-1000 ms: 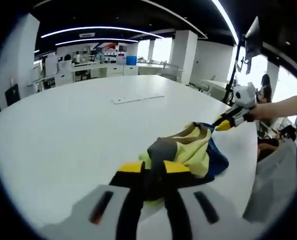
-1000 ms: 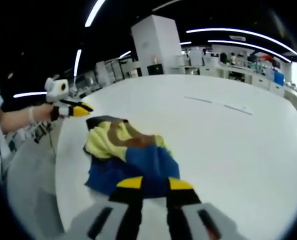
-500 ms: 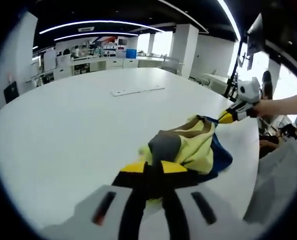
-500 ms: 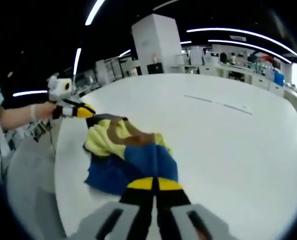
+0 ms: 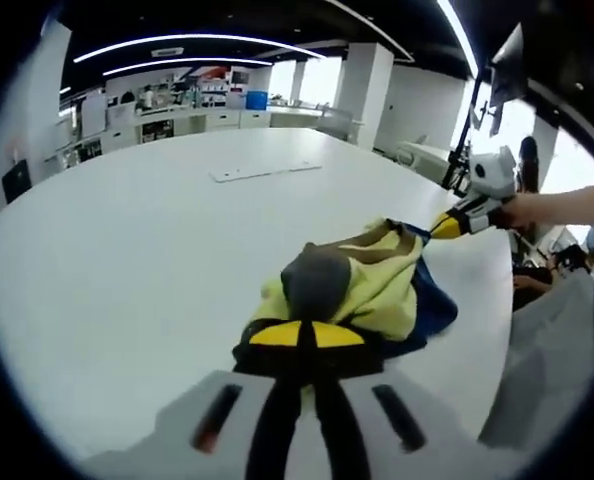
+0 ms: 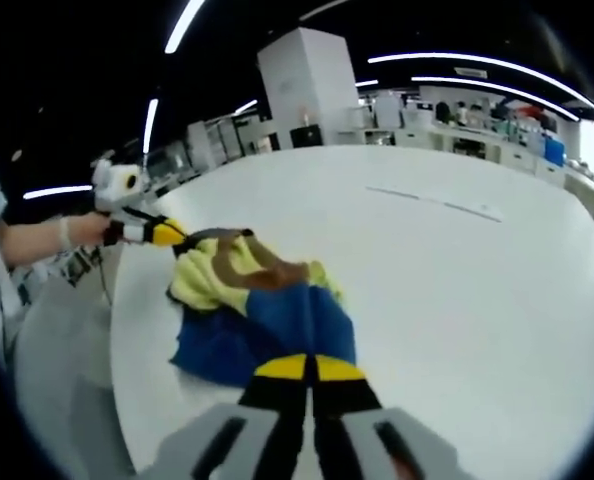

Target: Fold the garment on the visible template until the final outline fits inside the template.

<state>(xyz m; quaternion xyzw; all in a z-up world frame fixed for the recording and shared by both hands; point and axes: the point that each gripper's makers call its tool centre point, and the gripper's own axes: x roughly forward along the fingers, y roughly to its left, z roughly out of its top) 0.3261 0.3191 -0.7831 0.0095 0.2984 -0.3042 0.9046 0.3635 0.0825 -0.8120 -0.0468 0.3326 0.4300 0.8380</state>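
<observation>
Left gripper view: white table [image 5: 127, 260] in a bright-lit office. Crumpled yellow, blue and grey garment [image 5: 372, 285] near its edge, my left tongs [image 5: 305, 338] and right tongs [image 6: 307, 370] both clamped on it.

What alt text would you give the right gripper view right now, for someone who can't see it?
The right gripper, jaws together, grips the blue end of a bunched yellow, blue and brown garment on a white table. The left gripper, held by a person's hand, meets the garment's far edge. The template appears as a faint outline farther across the table.
</observation>
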